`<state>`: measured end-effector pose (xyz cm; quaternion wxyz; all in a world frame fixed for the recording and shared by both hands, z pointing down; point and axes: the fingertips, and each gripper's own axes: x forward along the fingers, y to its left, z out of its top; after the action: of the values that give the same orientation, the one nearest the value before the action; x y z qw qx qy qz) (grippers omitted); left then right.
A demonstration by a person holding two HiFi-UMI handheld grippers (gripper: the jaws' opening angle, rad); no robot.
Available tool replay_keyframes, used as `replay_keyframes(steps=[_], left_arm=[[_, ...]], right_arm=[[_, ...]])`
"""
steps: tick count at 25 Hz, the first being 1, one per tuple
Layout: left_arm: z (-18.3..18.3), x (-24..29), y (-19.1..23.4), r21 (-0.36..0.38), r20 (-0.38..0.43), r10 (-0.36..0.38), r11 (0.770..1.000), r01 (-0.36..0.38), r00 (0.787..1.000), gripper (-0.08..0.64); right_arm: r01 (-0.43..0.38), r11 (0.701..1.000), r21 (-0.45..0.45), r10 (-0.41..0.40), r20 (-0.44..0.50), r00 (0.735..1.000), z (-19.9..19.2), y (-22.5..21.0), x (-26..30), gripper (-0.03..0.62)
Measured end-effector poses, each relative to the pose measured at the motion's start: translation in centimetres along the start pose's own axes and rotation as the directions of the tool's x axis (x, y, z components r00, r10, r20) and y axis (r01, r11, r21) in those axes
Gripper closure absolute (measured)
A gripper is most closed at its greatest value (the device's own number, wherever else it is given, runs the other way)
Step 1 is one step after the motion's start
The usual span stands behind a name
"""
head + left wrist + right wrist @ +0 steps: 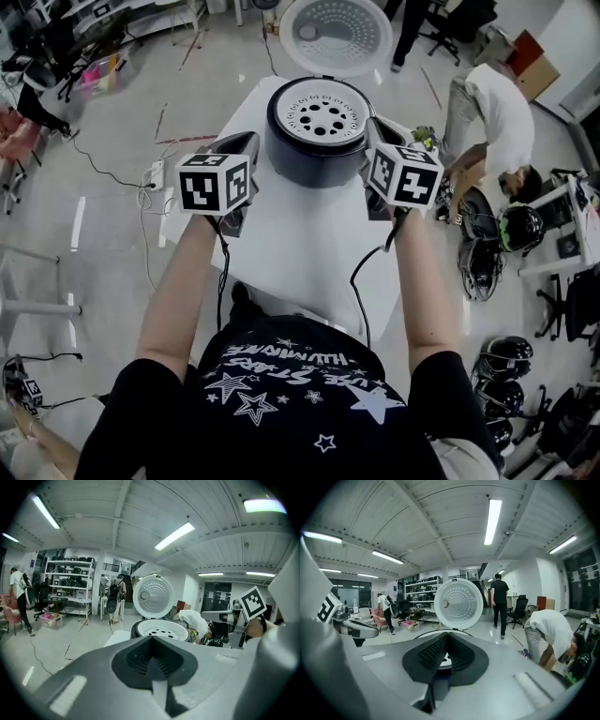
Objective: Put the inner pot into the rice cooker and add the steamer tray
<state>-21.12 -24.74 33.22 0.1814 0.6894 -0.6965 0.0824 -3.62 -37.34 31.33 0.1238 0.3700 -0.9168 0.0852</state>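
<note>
The dark rice cooker (314, 155) stands at the far end of the white table (300, 248), its round lid (336, 33) swung up and open. A white steamer tray (319, 112) with round holes lies in the cooker's mouth; the inner pot beneath it is hidden. My left gripper (251, 141) hovers just left of the cooker and my right gripper (372, 127) just right of it. Both are shut and hold nothing. In the left gripper view the gripper (151, 641) points at the tray (164, 631) and lid (153, 596). In the right gripper view the gripper (446, 637) covers most of the cooker below the lid (458, 604).
A person in a white shirt (492, 112) bends over close to the table's right side, beside several helmets (506, 225) on the floor. A power strip (155, 173) and cables lie on the floor to the left. Another person (500, 599) stands farther off.
</note>
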Motion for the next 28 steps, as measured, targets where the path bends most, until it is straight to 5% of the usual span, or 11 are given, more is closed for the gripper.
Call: replay_keyframes(steps=[7,28], left_arm=[[-3.8,-2.8,-2.8,-0.031,-0.027,0.051,0.998,-0.052,0.998,0.560],[-12.2,-11.9,-4.8,-0.110,-0.085,0.110,0.987,-0.119,0.990,0.559]], right_arm=[[-0.112,0.993,0.034,0.112,-0.001,0.994,-3.0,1.7,-2.3,0.568],[-0.247,0.968,0.040,0.249,-0.064,0.966,-8.8,9.2,-9.0,0.566]])
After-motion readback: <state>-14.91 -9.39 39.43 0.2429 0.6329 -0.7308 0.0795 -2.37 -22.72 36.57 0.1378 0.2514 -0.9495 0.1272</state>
